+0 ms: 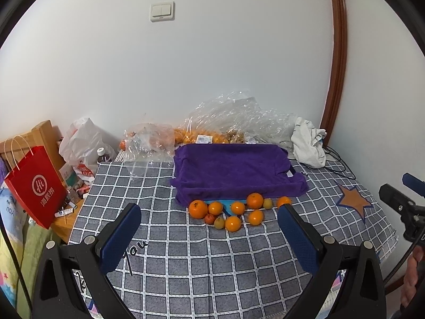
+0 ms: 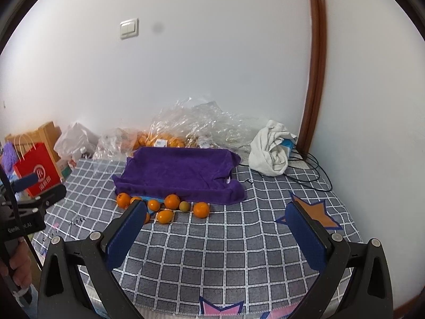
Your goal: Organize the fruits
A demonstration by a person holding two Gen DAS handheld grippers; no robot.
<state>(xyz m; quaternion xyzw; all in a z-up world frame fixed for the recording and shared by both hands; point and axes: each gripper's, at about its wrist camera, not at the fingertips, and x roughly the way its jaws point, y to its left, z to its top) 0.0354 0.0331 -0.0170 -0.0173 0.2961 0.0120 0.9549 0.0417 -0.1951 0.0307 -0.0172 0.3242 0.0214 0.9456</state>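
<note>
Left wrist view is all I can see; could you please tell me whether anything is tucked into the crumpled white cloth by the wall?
Observer: Yes. A light blue box or packet pokes out of the crumpled white cloth, on its right side in the right wrist view.
Operator: Thank you. Are the right tongs open or shut?
Observer: The right tongs stand wide open with nothing between them, above the grey checked cover.

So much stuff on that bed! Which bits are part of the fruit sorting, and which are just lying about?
For the job: loose oranges, purple towel, left claw, right claw.

Lying about: red paper bag, white cloth, crumpled clear plastic, black cables.
</note>
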